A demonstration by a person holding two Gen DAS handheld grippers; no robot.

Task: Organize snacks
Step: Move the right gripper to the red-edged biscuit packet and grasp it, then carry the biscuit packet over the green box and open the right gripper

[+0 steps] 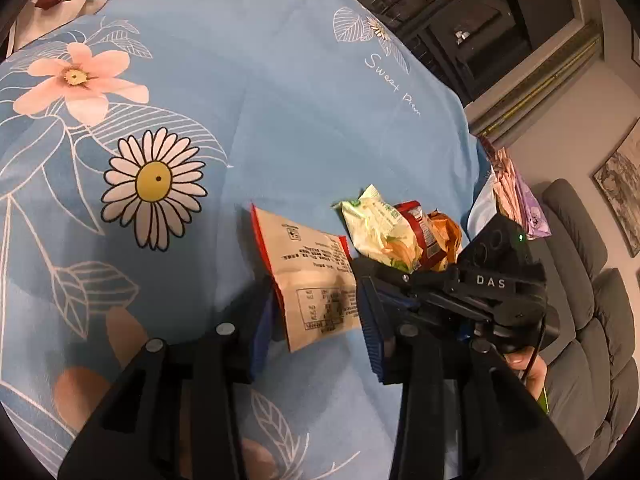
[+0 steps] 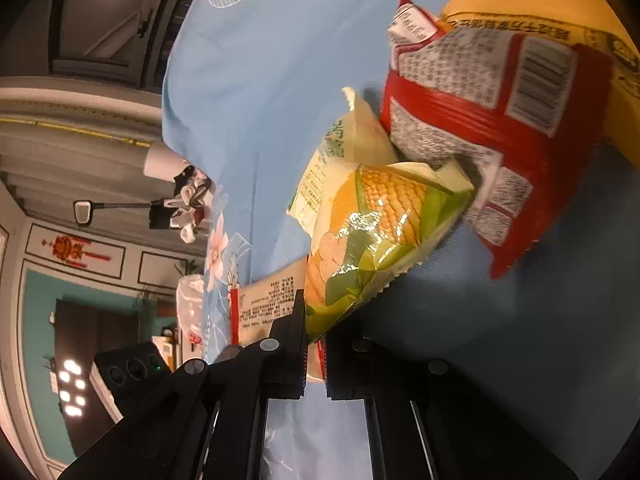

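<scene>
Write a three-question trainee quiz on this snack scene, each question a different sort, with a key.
1. True or false: the right gripper is shut on the corn-print bag.
2. Which packet lies between the left gripper's fingers? A) the beige packet with a red edge B) the corn-print bag C) the red-banded bag
3. Fill in: the snacks lie on a light ____ cloth printed with flowers.

Key: 1 true; 2 A; 3 blue.
</scene>
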